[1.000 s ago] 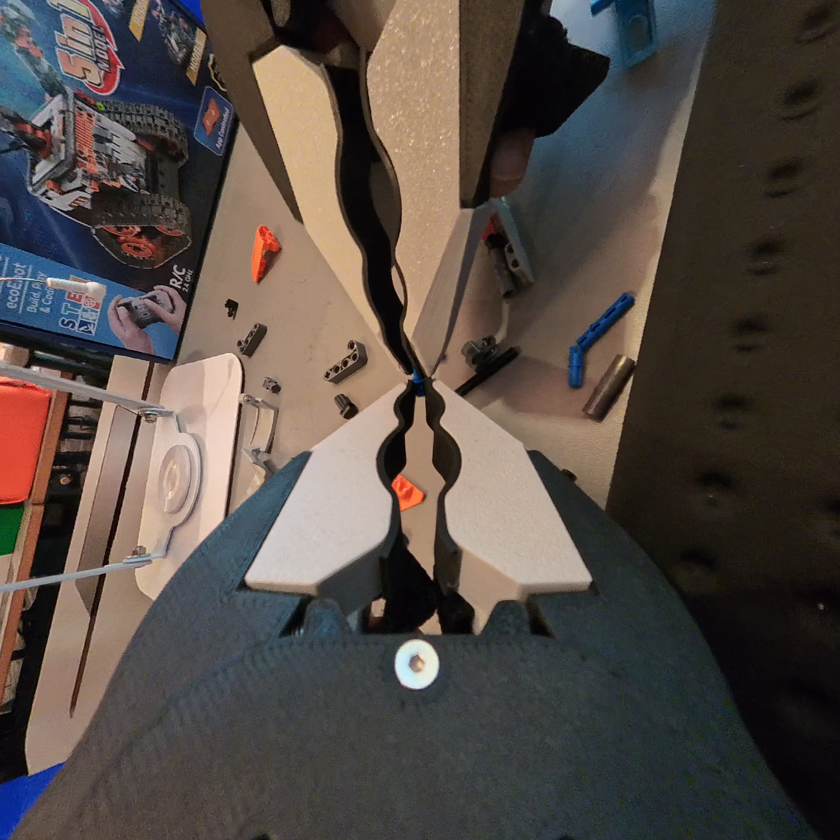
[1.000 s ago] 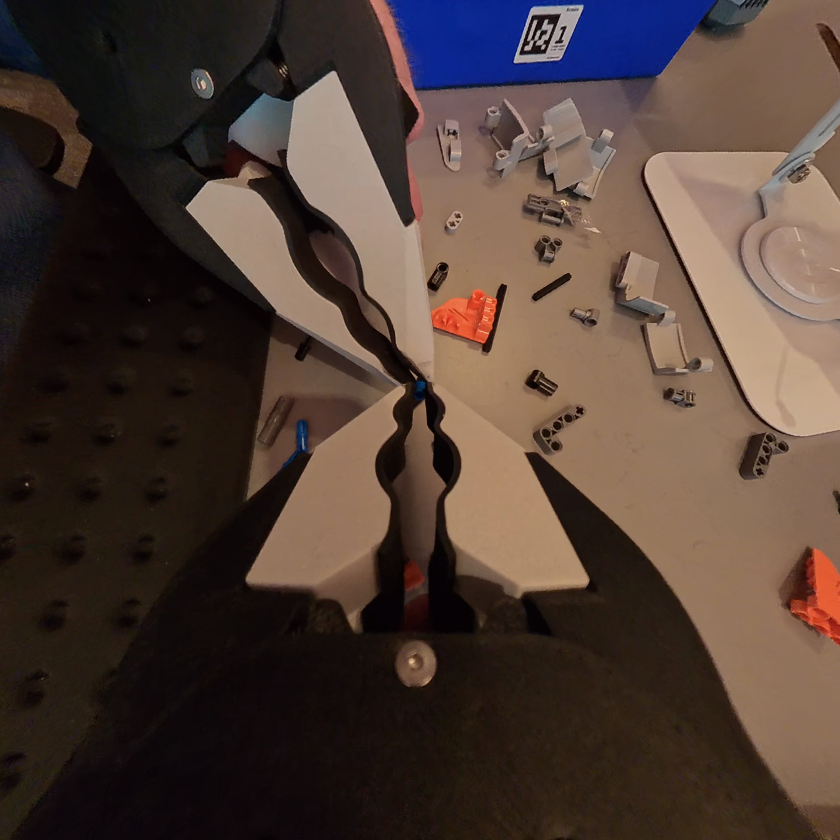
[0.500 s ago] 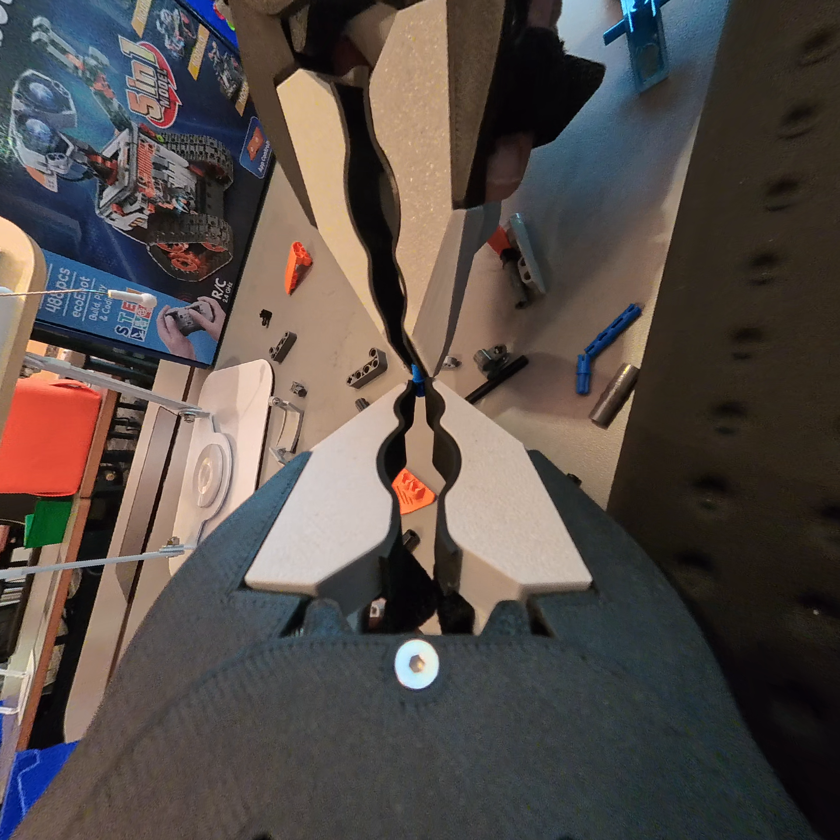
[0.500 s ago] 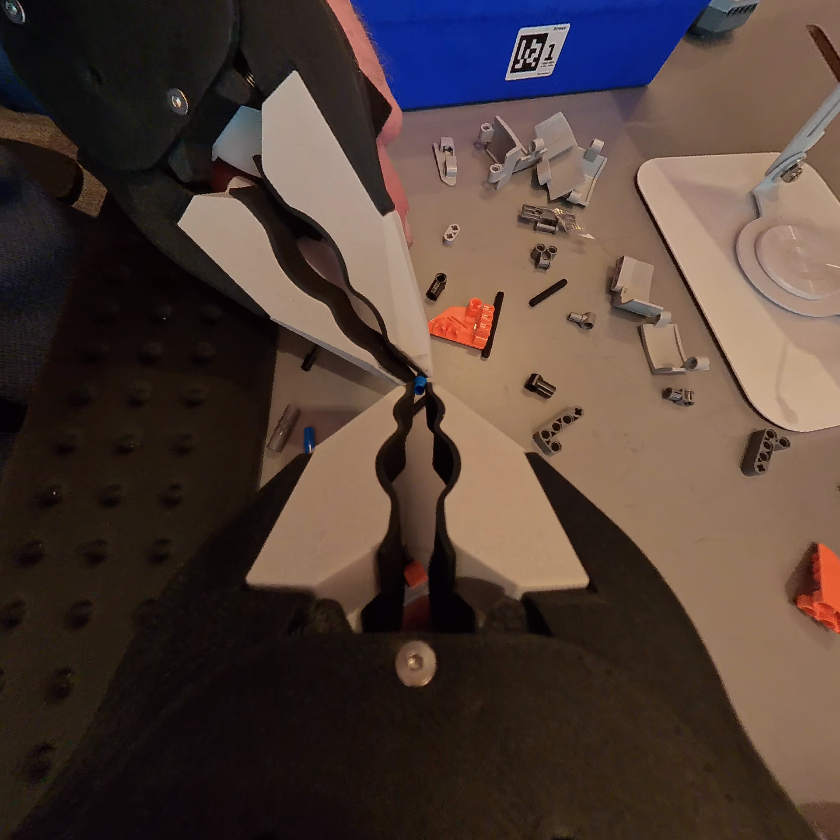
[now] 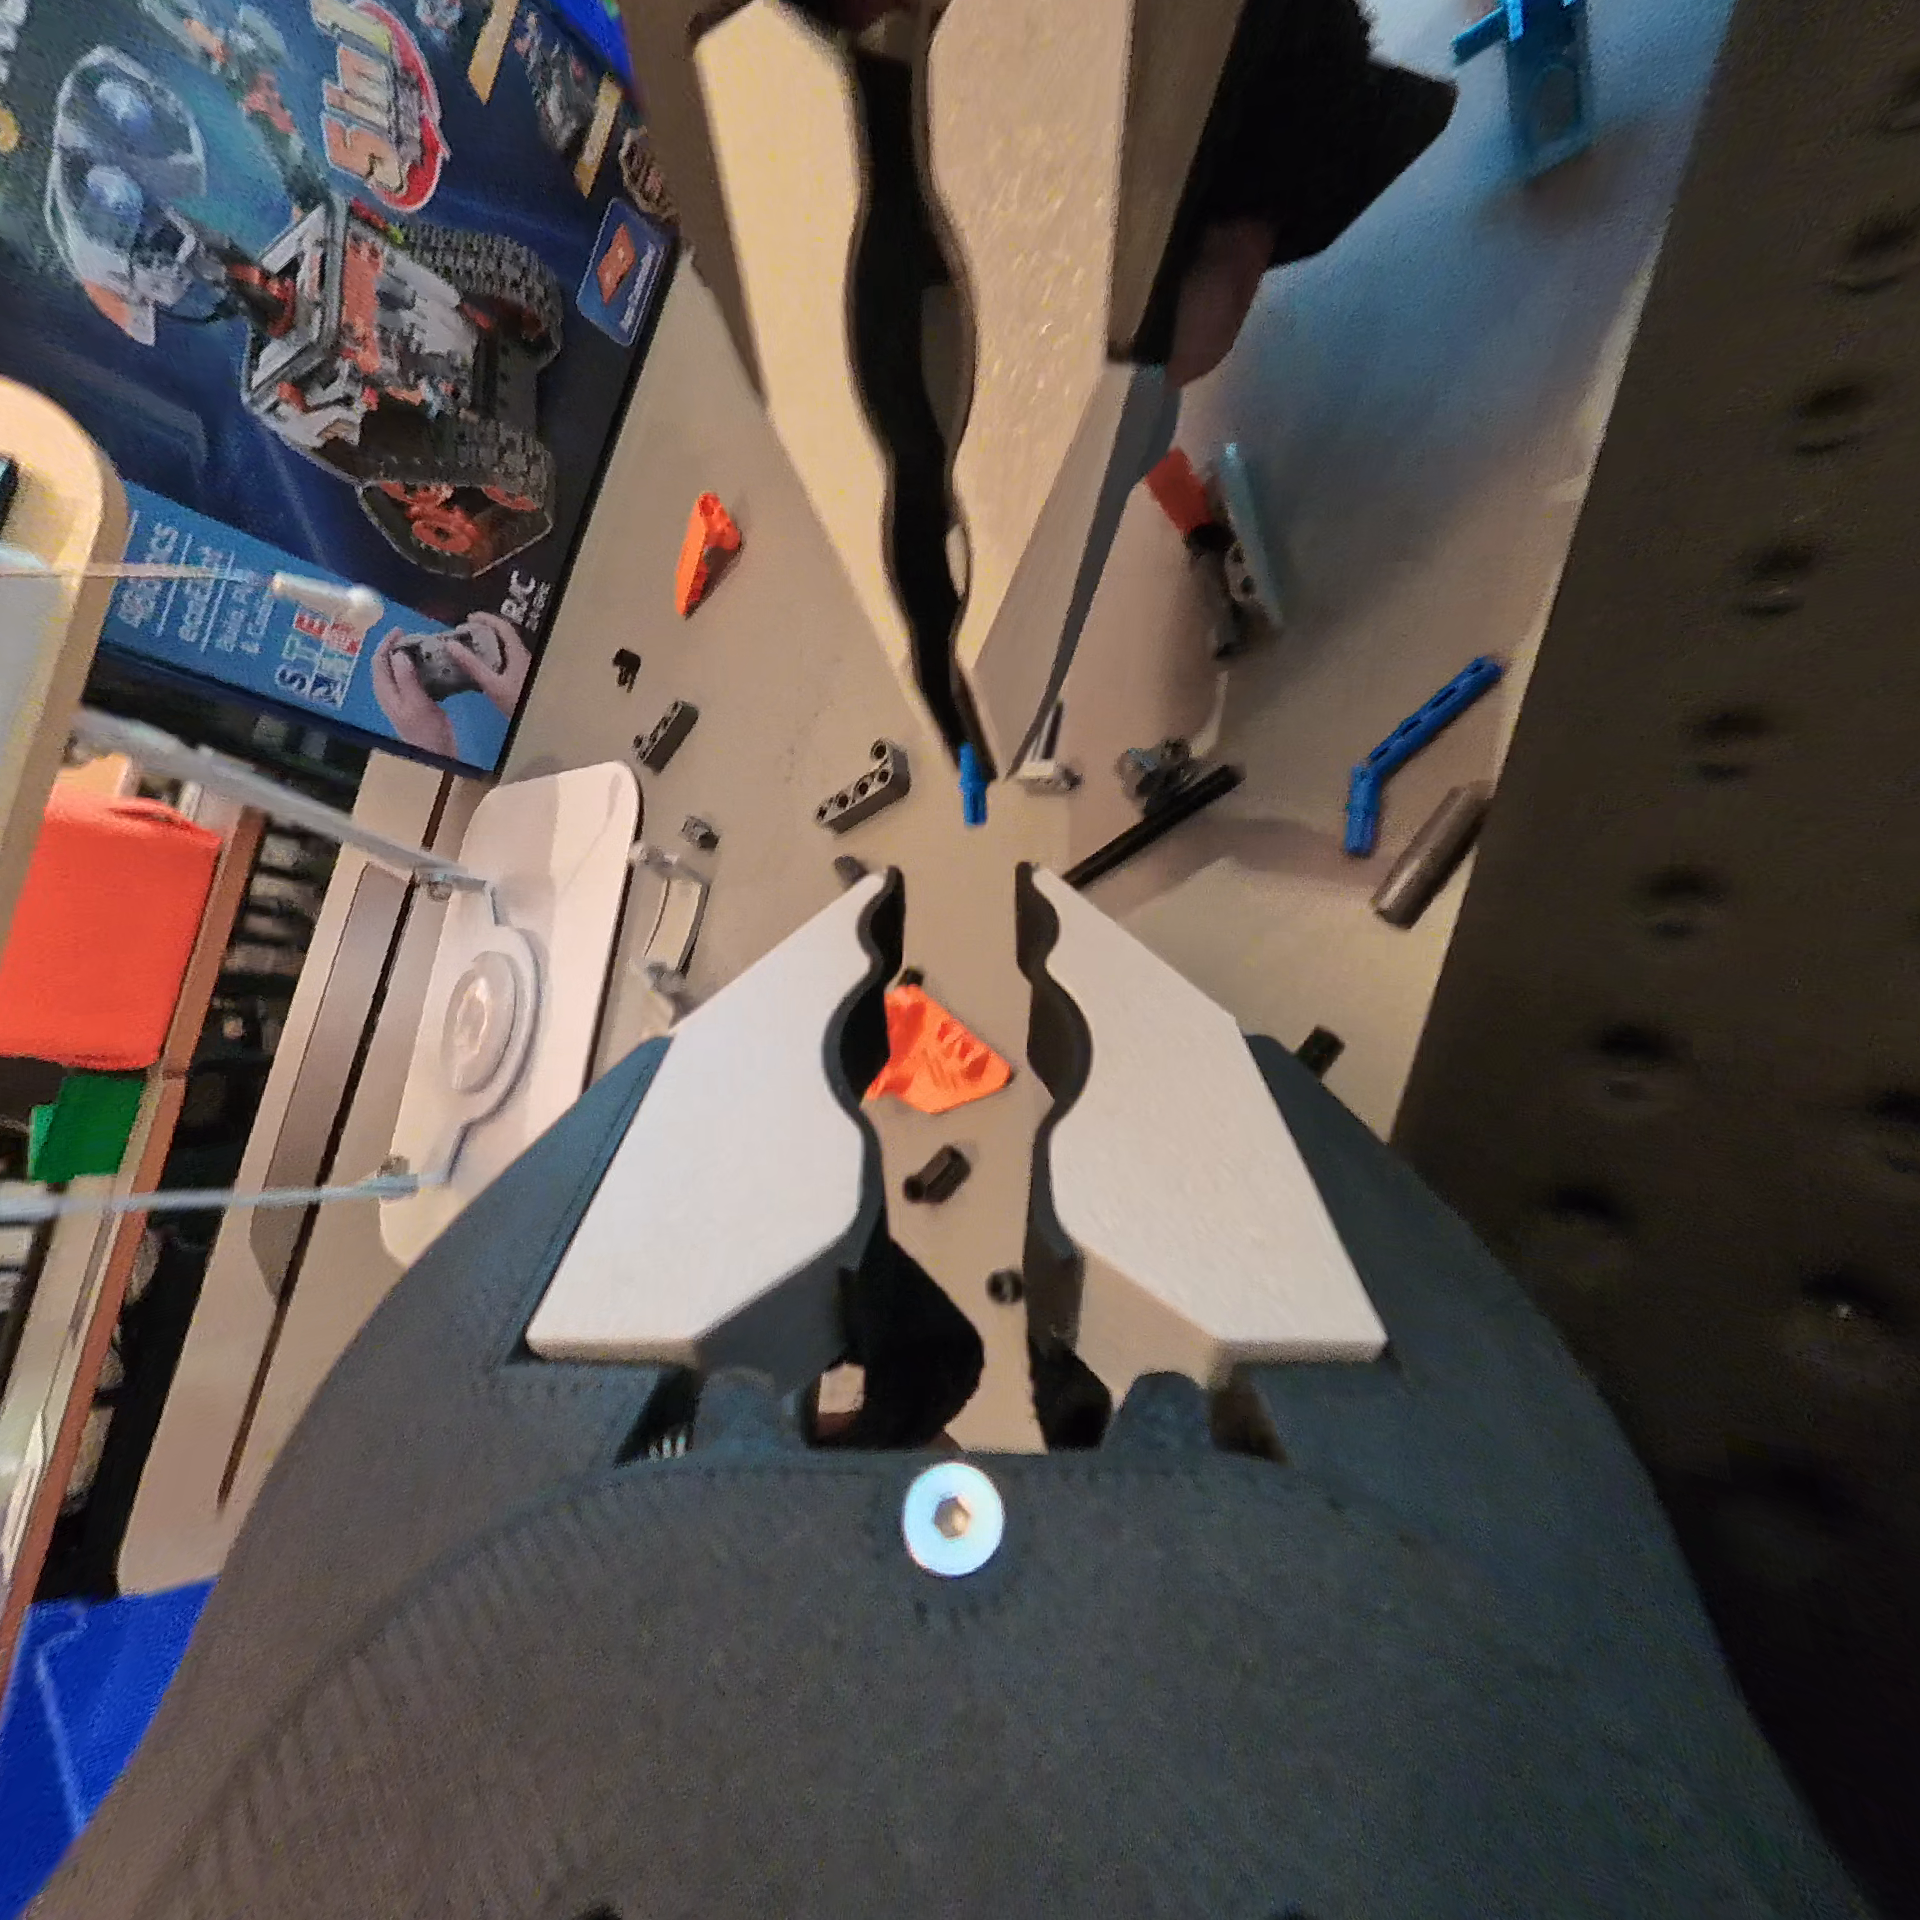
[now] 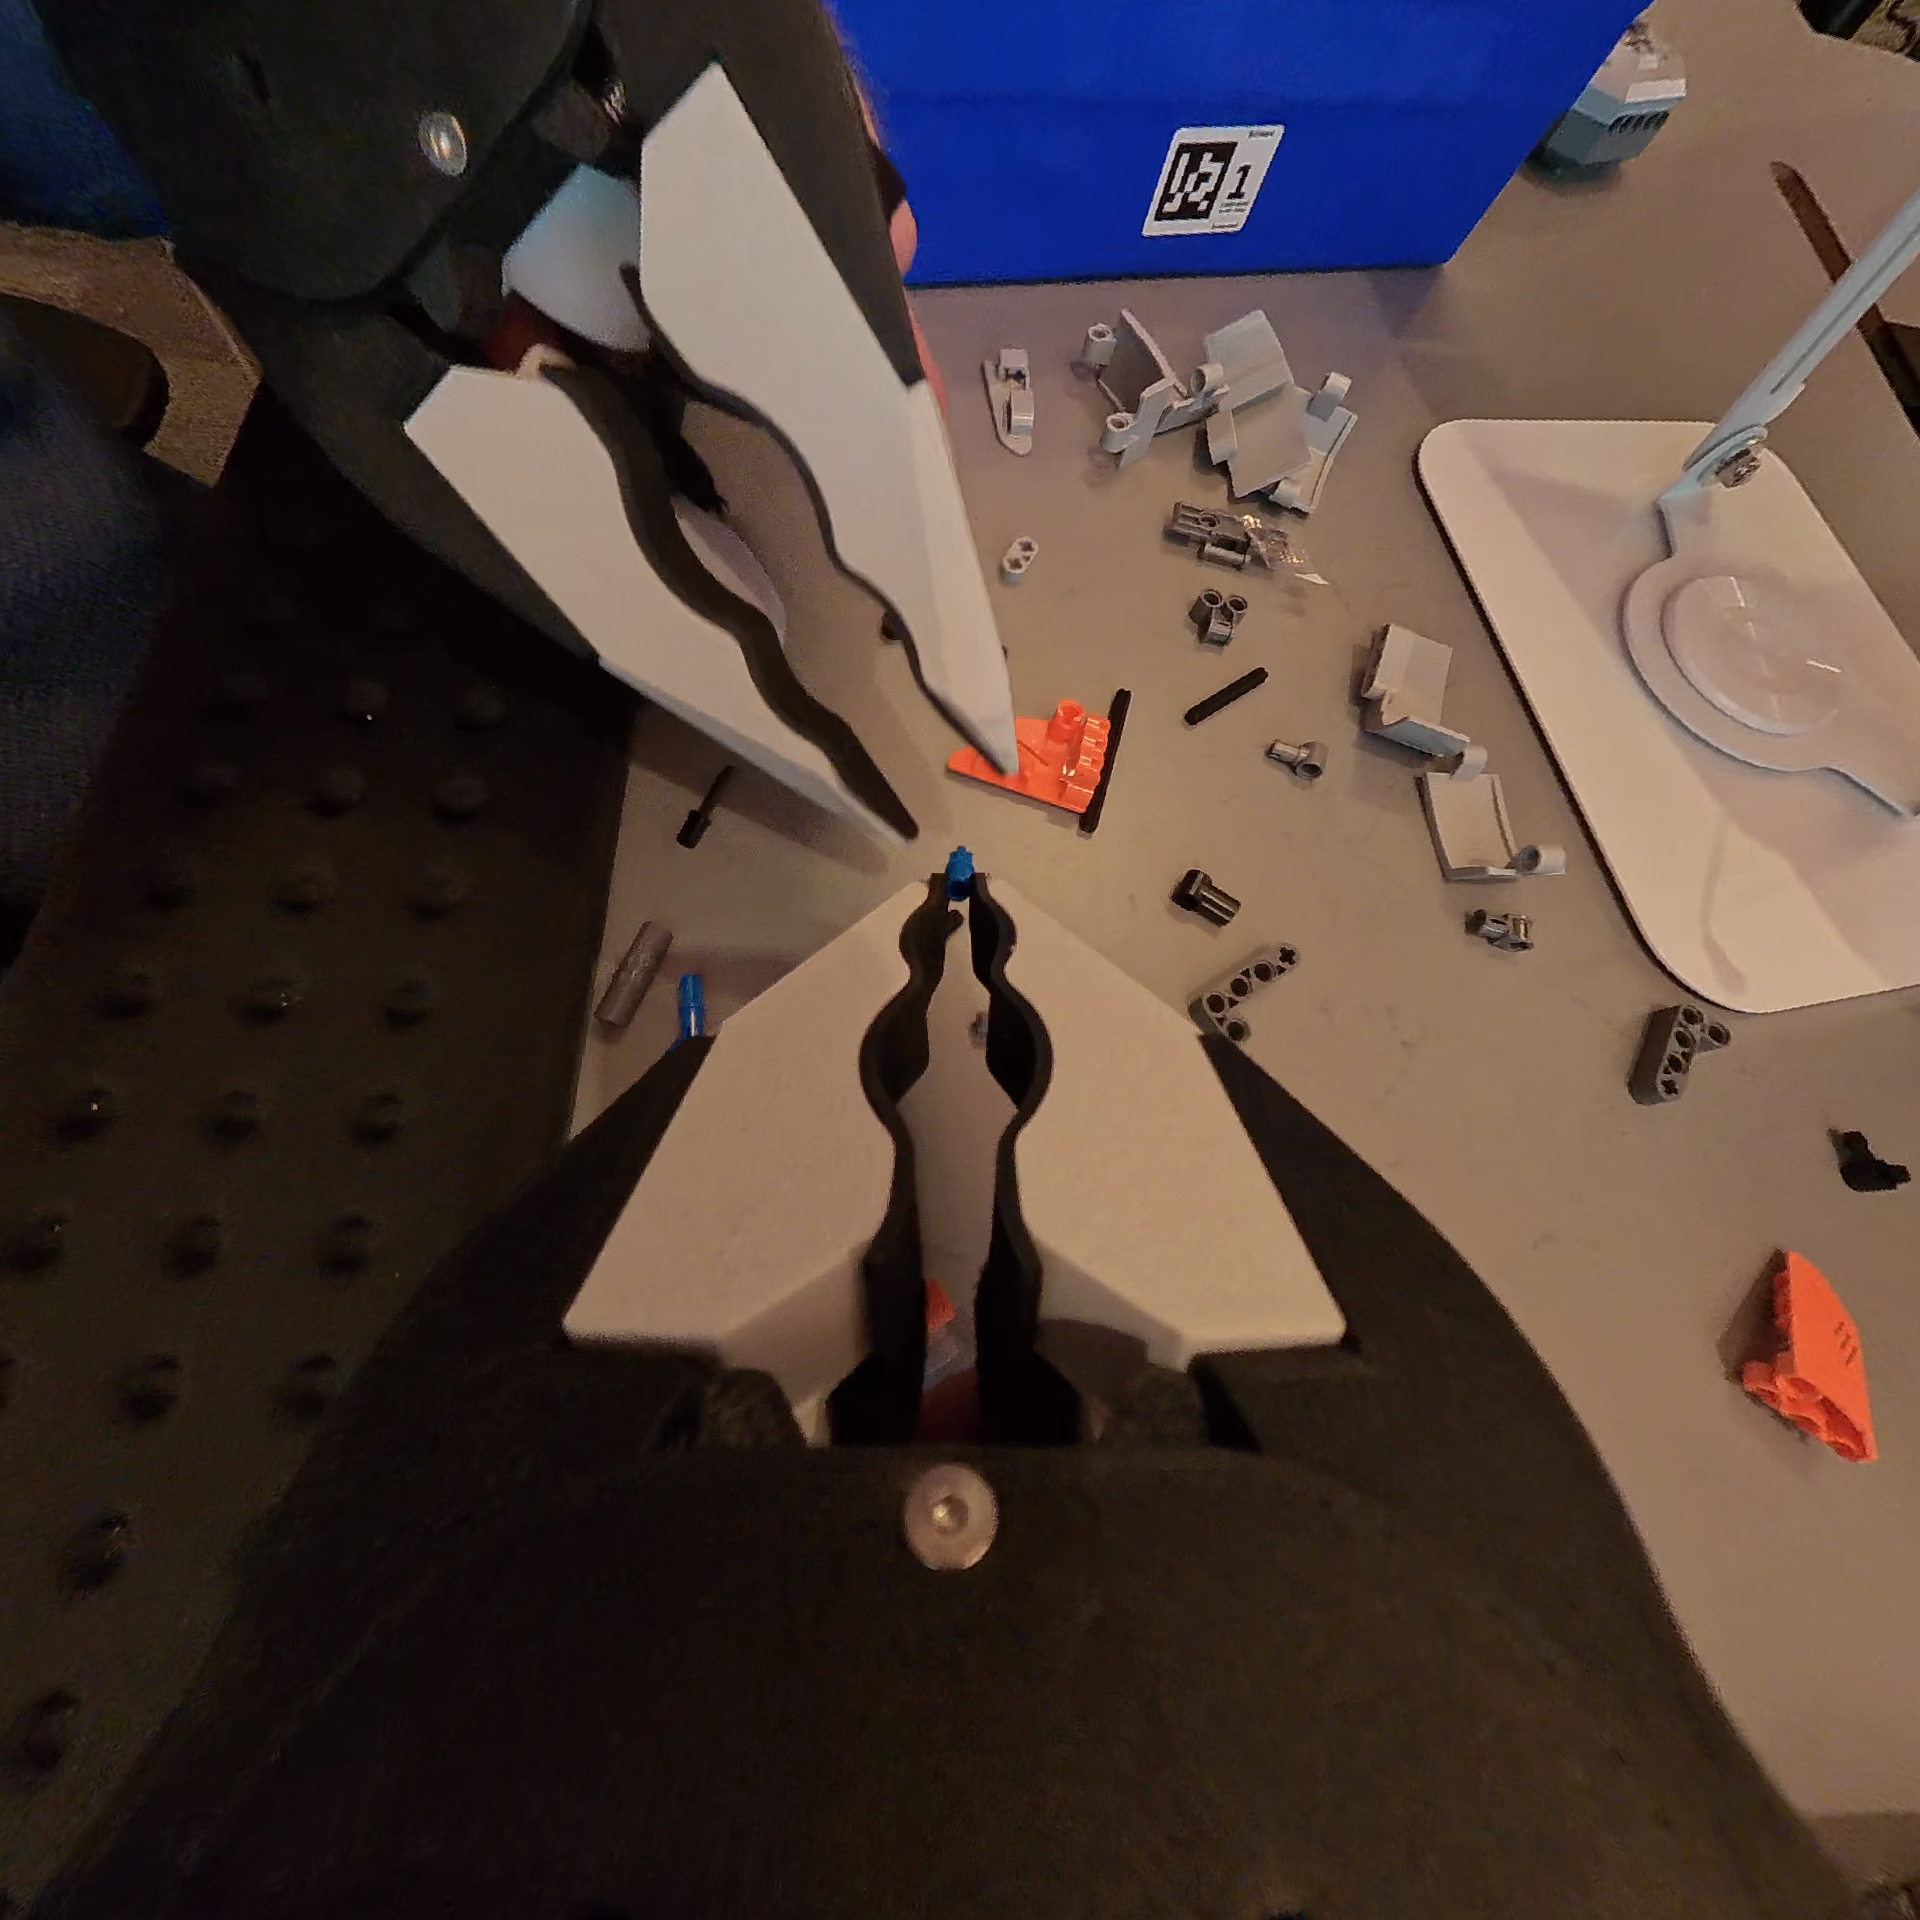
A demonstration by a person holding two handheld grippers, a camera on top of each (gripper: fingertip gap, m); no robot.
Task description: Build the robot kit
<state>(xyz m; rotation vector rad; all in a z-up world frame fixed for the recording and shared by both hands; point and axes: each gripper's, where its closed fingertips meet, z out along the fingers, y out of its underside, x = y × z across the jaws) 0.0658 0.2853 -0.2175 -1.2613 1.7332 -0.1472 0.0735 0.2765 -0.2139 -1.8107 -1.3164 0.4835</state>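
Note:
My right gripper [image 6: 958, 896] is shut on a small blue pin [image 6: 958, 871], which sticks out of its tips above the grey table. In the left wrist view the right gripper [image 5: 971, 753] comes in from the top with the blue pin [image 5: 971, 790] at its tip. My left gripper [image 5: 956, 881] is open and empty, a short way back from the pin. In the right wrist view the left gripper [image 6: 954, 795] shows at the upper left with its jaws apart. An orange wedge piece [image 5: 935, 1055] lies on the table under the left fingers and also shows in the right wrist view [image 6: 1049, 758].
Small grey and black building pieces [image 6: 1216, 416] are scattered on the table. A white tray-like base [image 6: 1558, 582] stands at right, a blue bin [image 6: 1039, 135] at the back. A black studded mat [image 6: 260, 935] lies at left. A toy box [image 5: 312, 312], a blue bent beam [image 5: 1403, 738] and a grey cylinder [image 5: 1429, 868] show in the left wrist view. Left and right tips are no more than a few centimetres apart.
My left gripper has opened, let go of the blue pin and drawn back from it. My right gripper stays shut on the pin.

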